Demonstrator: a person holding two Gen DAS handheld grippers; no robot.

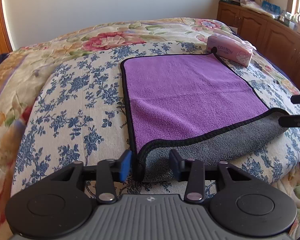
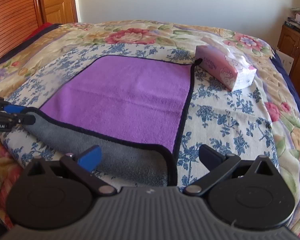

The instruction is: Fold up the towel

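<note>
A purple towel [image 1: 186,94] with a grey underside and black trim lies on the bed; it also shows in the right wrist view [image 2: 126,100]. Its near edge is rolled over, grey side up. My left gripper [image 1: 152,164] is open, its fingers on either side of the near left corner. My right gripper [image 2: 150,158] is open wide around the near right corner. Each gripper also shows at the edge of the other view: the right one [image 1: 294,110] and the left one [image 2: 20,114].
A pink tissue pack [image 1: 230,51] lies at the towel's far right corner, also in the right wrist view [image 2: 224,68]. A floral bedspread [image 1: 74,92] covers the bed. Wooden cabinets [image 1: 270,32] stand on the right, a wooden door [image 2: 56,0] at the far left.
</note>
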